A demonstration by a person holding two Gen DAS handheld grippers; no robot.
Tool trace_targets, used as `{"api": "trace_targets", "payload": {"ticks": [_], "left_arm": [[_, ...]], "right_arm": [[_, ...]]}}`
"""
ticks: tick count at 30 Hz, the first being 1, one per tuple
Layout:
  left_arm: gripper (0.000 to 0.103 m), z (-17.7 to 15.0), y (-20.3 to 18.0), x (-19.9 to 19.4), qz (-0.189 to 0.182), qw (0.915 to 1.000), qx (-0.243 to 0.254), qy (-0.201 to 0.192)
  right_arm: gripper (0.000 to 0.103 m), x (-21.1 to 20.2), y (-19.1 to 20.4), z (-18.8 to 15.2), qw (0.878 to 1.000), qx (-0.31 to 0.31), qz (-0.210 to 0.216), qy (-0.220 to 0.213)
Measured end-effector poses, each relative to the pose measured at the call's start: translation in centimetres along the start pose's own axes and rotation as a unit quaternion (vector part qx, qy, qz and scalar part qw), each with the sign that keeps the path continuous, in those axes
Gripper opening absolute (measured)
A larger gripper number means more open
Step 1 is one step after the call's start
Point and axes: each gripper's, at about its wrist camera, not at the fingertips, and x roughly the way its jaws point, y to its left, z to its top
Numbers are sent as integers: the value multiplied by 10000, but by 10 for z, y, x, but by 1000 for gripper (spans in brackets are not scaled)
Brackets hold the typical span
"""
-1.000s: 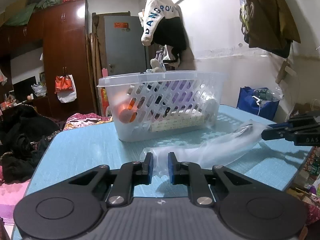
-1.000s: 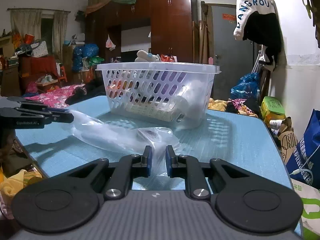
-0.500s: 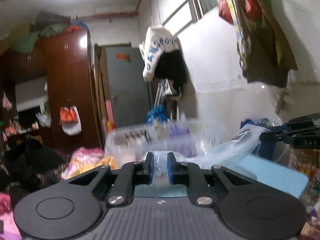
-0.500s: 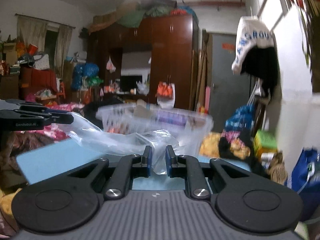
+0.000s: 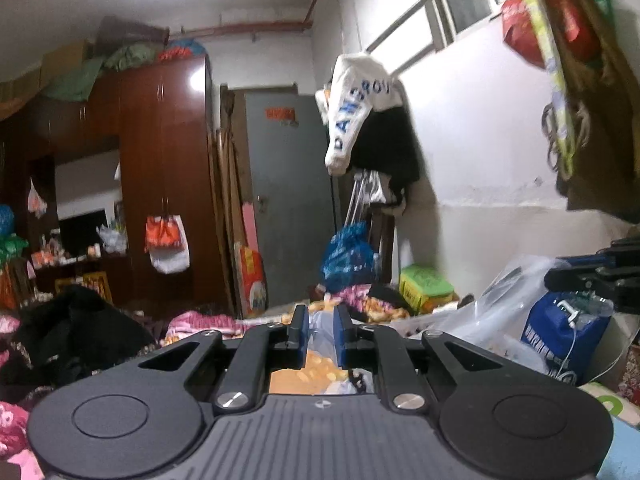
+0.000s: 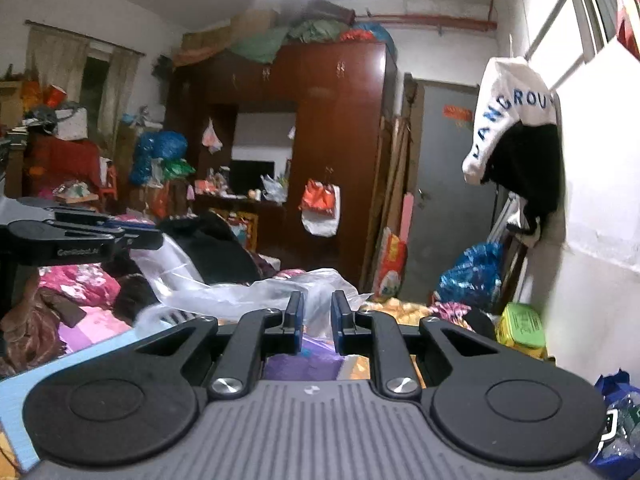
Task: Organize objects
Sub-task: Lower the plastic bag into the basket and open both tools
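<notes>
Your left gripper (image 5: 319, 330) pinches one edge of the clear plastic bag (image 6: 256, 292), your right gripper (image 6: 316, 320) clamps the other. The bag hangs stretched between them, above the blue table (image 6: 24, 392).

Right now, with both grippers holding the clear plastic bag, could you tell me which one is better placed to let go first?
Neither clearly: left gripper and right gripper each pinch the clear plastic bag alike.
</notes>
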Motion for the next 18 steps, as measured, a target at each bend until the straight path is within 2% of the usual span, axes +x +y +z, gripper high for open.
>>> {"api": "trace_targets", "payload": {"ticks": [3,5,7,8,9,12,14,18], "left_arm": [[18,-15,7,14,-56,9997,-75,232],[25,-25,11,17,106,9998,-66,151],[70,-30,9,23,429,9990,106,108],[79,-32,8,26,539,9983,158,120],[83,-33,8,28,601,9979,179,140],[83,-35,10,27,596,9980,125,195],[83,-33,12,26,607,9980,90,175],[83,-29,17,18,660,9977,-115,48]], "right_arm": [[19,13,-5,-16,9995,113,103,259],[27,19,-9,-28,9986,237,169,453],[48,28,-14,-36,9976,310,84,610],[50,30,-15,-37,9969,360,42,696],[50,34,-16,-40,9964,370,-47,763],[63,32,-18,-43,9954,394,-190,858],[67,30,-20,-43,9953,409,-213,856],[87,22,-25,-39,9961,449,-279,713]]}}
